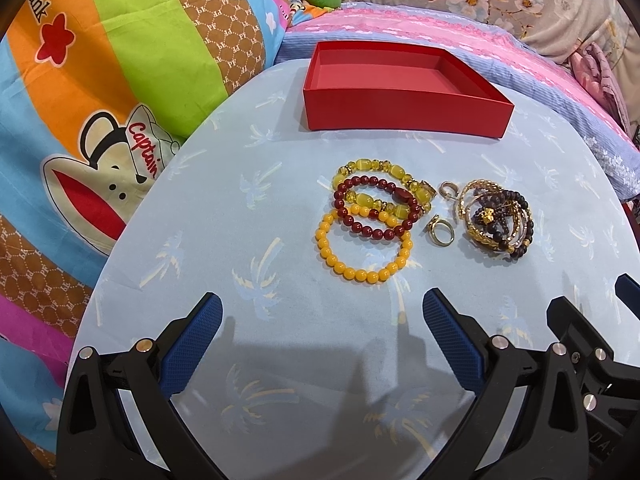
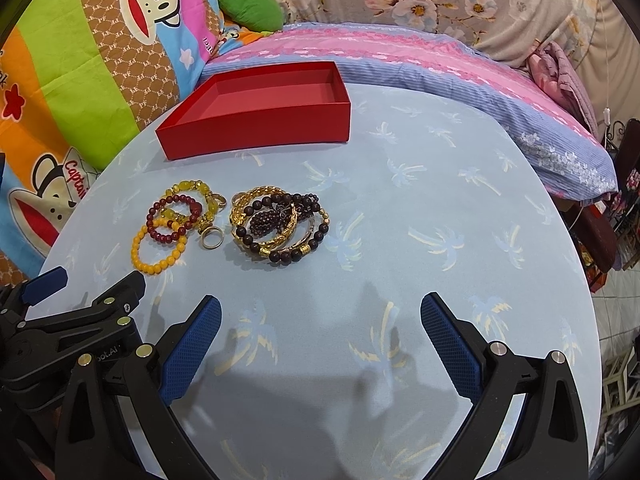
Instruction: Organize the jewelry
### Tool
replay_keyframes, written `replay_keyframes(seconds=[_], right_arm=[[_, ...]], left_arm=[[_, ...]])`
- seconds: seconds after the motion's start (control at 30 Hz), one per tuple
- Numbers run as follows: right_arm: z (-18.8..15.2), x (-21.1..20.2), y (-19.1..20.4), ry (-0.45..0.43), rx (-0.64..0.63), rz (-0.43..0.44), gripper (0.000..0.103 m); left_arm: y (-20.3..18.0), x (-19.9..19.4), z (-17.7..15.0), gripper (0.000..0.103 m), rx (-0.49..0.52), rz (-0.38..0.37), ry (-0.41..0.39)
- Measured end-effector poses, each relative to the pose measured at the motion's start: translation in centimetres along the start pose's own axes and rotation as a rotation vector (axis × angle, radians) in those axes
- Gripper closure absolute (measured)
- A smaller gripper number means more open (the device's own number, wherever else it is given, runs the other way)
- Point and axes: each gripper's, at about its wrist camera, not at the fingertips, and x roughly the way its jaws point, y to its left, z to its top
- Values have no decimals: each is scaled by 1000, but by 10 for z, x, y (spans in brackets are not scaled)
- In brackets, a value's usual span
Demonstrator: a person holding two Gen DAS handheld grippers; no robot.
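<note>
The jewelry lies in two loose heaps near the middle of the round worktop (image 1: 280, 280), which wears a pale blue cloth printed with palm trees. In the left heap an orange bead bracelet (image 1: 364, 248) sits nearest the cameras, overlapped by a dark red bead bracelet (image 1: 374, 210), which in turn lies across a yellow glass-bead bracelet (image 1: 380, 182). Just right of them are a gold ring (image 1: 440, 234) and a small hoop (image 1: 448, 190) (whether it is an earring or a ring cannot be told). The right heap (image 2: 280, 226) tangles gold bangles with dark brown bead bracelets and a cluster of small dark beads. Beyond both heaps, apart from them, a shallow red box (image 1: 404, 114) stands open with nothing in it.

Behind the worktop is a bed with a pink and lilac pillow (image 2: 400, 56) and a striped cartoon-monkey quilt (image 1: 100, 80); the quilt reads "Captain" on a hat, a repeated "PF" monogram, and part of a word ending "ank".

The left hand-held gripper (image 1: 322, 322) has its blue-padded fingers spread wide, holding nothing and poised over bare cloth short of the orange bracelet. The right hand-held gripper (image 2: 320, 322) is likewise spread wide with nothing in it, poised over the cloth short of the right heap.
</note>
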Motion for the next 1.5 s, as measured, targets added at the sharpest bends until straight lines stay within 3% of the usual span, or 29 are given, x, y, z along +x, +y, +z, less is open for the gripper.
replay_keyframes(seconds=[0.77, 1.23, 1.5], right_arm=[[29, 36, -24, 8, 65, 1, 10], [44, 69, -23, 65, 85, 75, 56], [51, 80, -14, 74, 72, 107, 67]], left_arm=[[18, 29, 37, 7, -71, 6, 24], [16, 43, 47, 7, -64, 5, 38], [14, 49, 50, 7, -55, -7, 41]])
